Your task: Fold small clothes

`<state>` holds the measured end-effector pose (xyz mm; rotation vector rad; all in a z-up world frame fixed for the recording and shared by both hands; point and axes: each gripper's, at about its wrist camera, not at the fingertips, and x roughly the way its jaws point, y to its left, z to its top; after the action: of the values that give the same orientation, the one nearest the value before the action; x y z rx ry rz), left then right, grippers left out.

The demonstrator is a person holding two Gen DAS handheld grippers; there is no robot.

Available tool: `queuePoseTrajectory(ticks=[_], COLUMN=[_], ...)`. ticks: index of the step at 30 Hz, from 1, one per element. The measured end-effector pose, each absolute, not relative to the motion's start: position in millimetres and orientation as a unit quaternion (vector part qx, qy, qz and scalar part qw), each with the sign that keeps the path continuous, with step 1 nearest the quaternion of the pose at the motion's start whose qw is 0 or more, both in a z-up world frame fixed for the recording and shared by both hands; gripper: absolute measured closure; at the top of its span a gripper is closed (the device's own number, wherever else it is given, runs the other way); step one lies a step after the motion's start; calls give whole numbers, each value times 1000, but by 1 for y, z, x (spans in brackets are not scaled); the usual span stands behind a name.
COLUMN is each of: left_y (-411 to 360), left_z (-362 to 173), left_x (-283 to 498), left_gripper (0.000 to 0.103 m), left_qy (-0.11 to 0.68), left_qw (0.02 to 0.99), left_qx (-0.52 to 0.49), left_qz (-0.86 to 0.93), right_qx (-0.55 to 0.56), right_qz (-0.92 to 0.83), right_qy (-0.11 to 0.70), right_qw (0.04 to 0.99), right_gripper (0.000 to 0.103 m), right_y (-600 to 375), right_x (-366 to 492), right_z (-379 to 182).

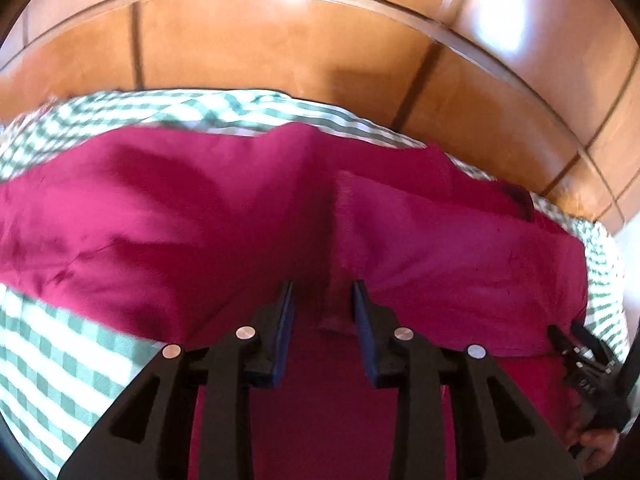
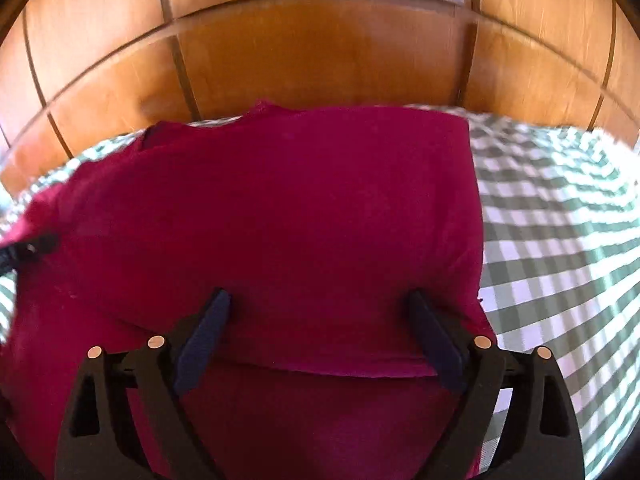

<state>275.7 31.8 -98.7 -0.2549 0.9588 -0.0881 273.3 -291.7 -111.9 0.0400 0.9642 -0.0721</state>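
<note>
A magenta garment [image 1: 200, 216] lies on a green-and-white checked cloth [image 1: 52, 360]. In the left wrist view my left gripper [image 1: 323, 292] has its jaws narrowly apart with a bunched ridge of the magenta fabric between them. The right gripper [image 1: 572, 332] shows at the garment's right edge there. In the right wrist view the garment [image 2: 280, 208] lies folded with a straight right edge. My right gripper [image 2: 320, 300] is wide open just above its near folded layer, holding nothing. The left gripper's tip [image 2: 24, 250] shows at the far left.
The checked cloth [image 2: 560, 240] covers the surface to the right of the garment. A wooden panelled wall or headboard [image 1: 280, 40] stands right behind the cloth's far edge and also shows in the right wrist view [image 2: 320, 52].
</note>
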Motion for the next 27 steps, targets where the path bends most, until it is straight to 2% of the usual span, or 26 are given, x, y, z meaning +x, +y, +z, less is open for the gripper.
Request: queuePoseTrajectory(ticks=[3,7,9,12,14,18,24,27], left_y=[51,86,104,144,170,241,327,363], left_z=[-95,-93,-93,-95,-96,-99,-110,-118], left_x=[262,235,223,202,190,167,152,150], left_gripper=[74,69,60,56,46,41,42,48], left_qy=[459,460,459,449,430,390,359,341], left_qw=[874,863,859,850,849,832,793,775], left_qx=[-155,-209,-226,-274,-306,-382,-460,-496], left_qz=[-38,-31,-10,7,35,99,174,192], right_qx=[27,23,23,19,13,11,6,5], right_qz=[-32,-33,-31,-31,-34,-34,-36,-37], right_qy=[464,463,462,464,466,466,465,465], right_qw=[885,885,886,885,884,884,885,885], right_gripper=[12,11,9,5,4,4,4,4], right_y=[-297,-298,-297,-293,-289,-287,-286,-285], right_x=[273,276,272,272,274,275,276,276], right_z=[-114,-115,-114,-113,-113,-114,-114,-114])
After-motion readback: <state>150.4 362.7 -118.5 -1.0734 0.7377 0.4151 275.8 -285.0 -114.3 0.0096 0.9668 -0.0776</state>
